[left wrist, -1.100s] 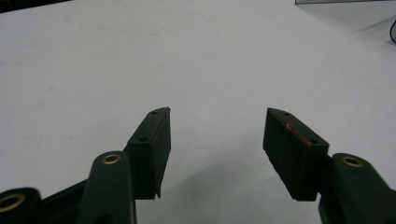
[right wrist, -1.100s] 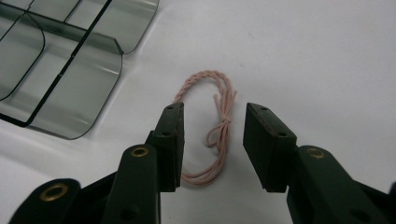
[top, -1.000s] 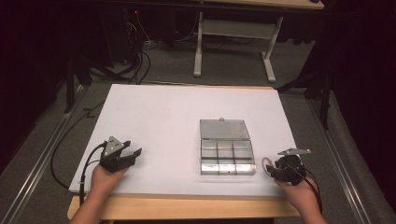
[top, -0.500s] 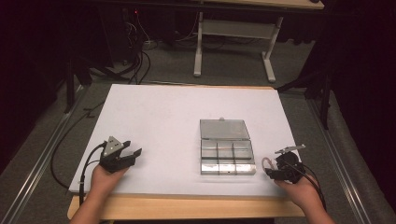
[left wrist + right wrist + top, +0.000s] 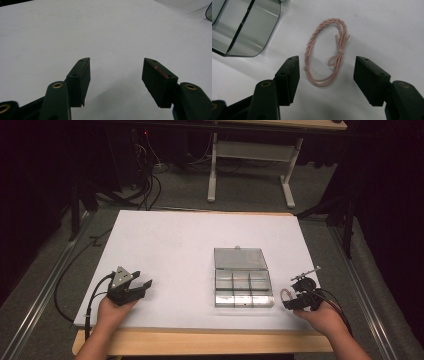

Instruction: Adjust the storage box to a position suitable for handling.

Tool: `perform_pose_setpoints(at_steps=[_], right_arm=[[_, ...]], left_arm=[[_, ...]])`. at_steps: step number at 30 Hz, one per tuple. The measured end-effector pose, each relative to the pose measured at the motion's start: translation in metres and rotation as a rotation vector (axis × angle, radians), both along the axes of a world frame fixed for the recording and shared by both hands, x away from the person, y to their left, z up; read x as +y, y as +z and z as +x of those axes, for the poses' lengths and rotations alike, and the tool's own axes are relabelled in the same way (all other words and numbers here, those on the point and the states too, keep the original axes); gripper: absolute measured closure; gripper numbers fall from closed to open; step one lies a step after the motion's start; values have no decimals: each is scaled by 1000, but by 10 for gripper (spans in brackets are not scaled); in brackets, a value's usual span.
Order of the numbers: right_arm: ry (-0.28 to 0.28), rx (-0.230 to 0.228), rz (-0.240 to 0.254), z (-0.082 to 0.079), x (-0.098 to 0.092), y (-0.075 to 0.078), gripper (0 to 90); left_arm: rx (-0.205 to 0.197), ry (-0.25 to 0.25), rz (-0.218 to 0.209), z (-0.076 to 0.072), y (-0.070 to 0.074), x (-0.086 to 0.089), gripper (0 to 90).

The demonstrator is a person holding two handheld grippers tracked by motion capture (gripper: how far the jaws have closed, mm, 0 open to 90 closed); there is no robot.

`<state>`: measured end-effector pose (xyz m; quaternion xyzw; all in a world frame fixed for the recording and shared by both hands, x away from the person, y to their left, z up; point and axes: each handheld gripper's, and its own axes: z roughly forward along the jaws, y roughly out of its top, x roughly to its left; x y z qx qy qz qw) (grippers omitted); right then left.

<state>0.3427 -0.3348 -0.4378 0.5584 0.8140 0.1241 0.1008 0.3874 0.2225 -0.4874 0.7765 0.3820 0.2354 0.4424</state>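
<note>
Right gripper (image 5: 327, 72) jaws just opened wide, pink braided cord loop (image 5: 327, 53) lying loose between them; clear compartment box (image 5: 244, 27) just beyond-left.

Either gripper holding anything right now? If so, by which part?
Nothing held. The right gripper has just been opening; the pink cord loop lies on the table between its jaws, untouched. The left gripper is open over bare table.

In the right gripper view, the clear compartment box (image 5: 249, 27) runs off the top and left edges, so just one rounded corner is seen. In the high view, the pink cord loop (image 5: 286, 294) beside the box (image 5: 242, 276) is too small to show its braid or knots. Whether the box's compartments hold anything cannot be told.
</note>
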Motion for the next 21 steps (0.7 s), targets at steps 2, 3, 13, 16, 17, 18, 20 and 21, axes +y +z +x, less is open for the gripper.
perform_pose_setpoints(at_steps=[2, 3, 13, 16, 17, 18, 20, 21], right_arm=[[-3, 19, 3, 3, 0, 0, 379], [-3, 34, 5, 4, 1, 0, 390], [20, 79, -43, 14, 9, 0, 440], [19, 89, -57, 18, 9, 1, 432], [19, 92, -61, 19, 10, 0, 426], [20, 98, -66, 20, 11, 0, 420], [34, 102, -78, 22, 13, -1, 405], [34, 105, -84, 24, 14, -1, 403]], left_arm=[[-2, -3, 0, 0, 0, 0, 403], [-2, -4, 1, 0, 0, 0, 403], [6, -4, 6, 1, 0, -1, 403], [2, -6, 9, 0, 0, -1, 403], [1, -8, 11, 0, 0, -1, 403], [5, -10, 12, 0, 0, -1, 403], [10, -7, 10, 1, 0, -1, 403], [10, -7, 9, 1, 0, -1, 403]])
